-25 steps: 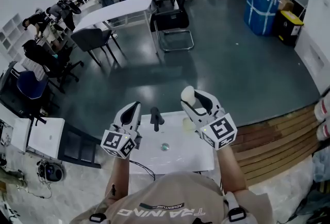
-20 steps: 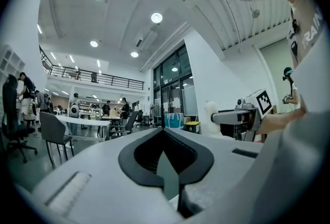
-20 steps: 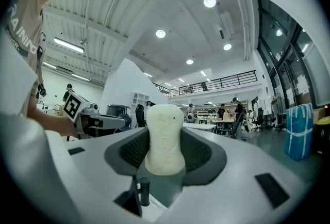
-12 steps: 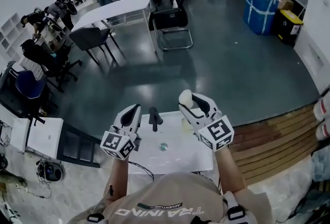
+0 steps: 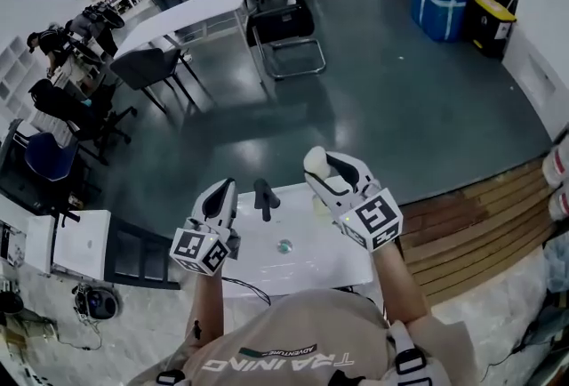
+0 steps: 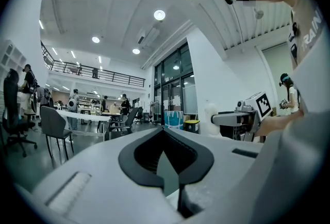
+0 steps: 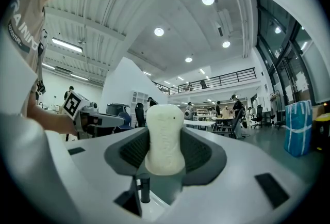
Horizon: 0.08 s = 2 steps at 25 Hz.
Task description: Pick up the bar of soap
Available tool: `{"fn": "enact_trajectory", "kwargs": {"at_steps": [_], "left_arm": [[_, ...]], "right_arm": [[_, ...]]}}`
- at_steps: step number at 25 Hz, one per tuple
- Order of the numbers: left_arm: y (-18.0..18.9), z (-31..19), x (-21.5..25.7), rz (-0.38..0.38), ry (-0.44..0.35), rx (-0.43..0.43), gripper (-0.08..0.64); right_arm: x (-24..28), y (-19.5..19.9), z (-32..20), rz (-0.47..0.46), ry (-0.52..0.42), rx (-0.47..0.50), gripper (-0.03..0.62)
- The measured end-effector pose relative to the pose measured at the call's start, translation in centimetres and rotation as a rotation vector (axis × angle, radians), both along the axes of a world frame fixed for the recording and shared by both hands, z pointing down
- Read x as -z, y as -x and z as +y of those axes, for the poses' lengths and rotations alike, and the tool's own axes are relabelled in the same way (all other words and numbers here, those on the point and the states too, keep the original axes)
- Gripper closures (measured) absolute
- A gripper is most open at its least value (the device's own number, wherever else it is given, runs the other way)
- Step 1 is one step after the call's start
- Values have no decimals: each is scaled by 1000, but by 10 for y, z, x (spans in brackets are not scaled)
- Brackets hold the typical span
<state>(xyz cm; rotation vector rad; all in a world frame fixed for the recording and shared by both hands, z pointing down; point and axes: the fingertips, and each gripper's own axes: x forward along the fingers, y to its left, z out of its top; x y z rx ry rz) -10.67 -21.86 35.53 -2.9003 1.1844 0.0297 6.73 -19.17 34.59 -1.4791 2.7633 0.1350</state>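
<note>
Over the far edge of the white sink (image 5: pixel 307 273), your right gripper (image 5: pixel 322 165) clamps the one bar of soap (image 7: pixel 165 138) by its narrowed waist, upright and clear of the basin. Judge it light, stiff and slippery; its broad flat sides at mid-length suit best. Your left gripper (image 5: pixel 222 196) has its jaws pressed together, empty. One black faucet (image 5: pixel 264 197) stands between the two grippers.

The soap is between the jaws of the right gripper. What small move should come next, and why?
Probably hold the right gripper shut and steady. Its jaws clamp the bar of soap at the middle, upright and lifted clear of the sink, so the pick looks done.
</note>
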Motion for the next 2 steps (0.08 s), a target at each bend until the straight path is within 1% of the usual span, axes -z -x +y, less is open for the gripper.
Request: {"fn": "enact_trajectory", "kwargs": {"at_steps": [2], "left_arm": [[0, -2, -1, 7, -3, 7, 563]], "right_arm": [[0, -3, -2, 9, -5, 1, 408]]}}
